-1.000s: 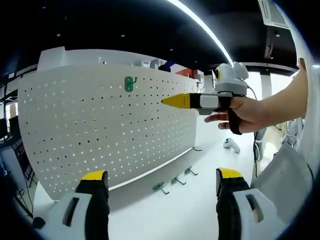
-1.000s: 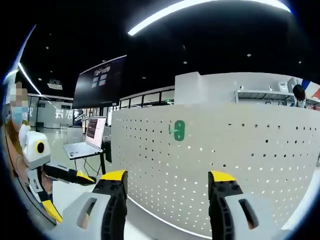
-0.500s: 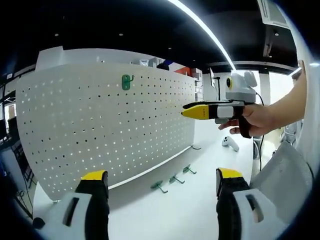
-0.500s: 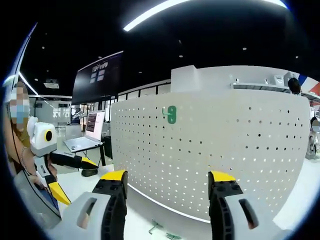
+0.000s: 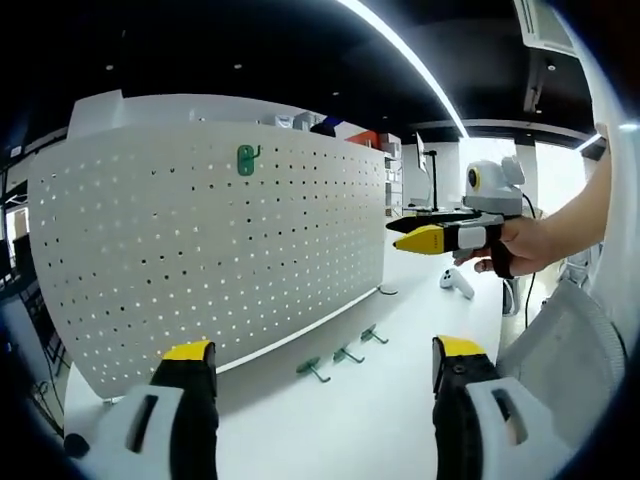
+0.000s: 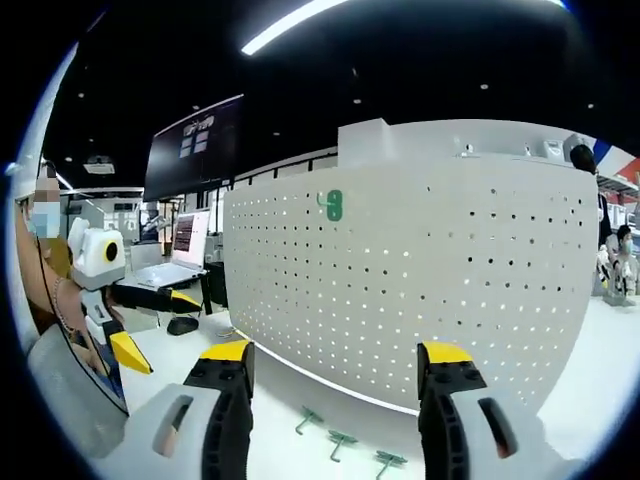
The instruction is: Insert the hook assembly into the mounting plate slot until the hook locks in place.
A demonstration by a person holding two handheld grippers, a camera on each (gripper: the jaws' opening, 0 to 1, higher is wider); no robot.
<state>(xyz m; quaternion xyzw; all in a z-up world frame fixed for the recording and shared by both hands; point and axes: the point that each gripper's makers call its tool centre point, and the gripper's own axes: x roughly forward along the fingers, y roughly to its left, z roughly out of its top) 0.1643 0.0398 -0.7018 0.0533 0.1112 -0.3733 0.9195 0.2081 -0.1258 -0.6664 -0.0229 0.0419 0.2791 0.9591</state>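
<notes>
Pegboard (image 5: 210, 250) stands upright on the table (image 5: 400, 400); we see one green hook (image 5: 246, 159) near its top edge, three hooks (image 5: 340, 358) at its base. Left gripper (image 5: 320, 385) and right gripper (image 6: 335, 390) gape wide, empty.

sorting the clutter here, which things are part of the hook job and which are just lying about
Part of the job:
pegboard, standing upright on the table
mounted green hook, near the pegboard's top
three loose green hooks, lying on the table at the pegboard's foot
left gripper and right gripper, both open, holding nothing

Just lying about:
laptop
mouse
white controller
</notes>
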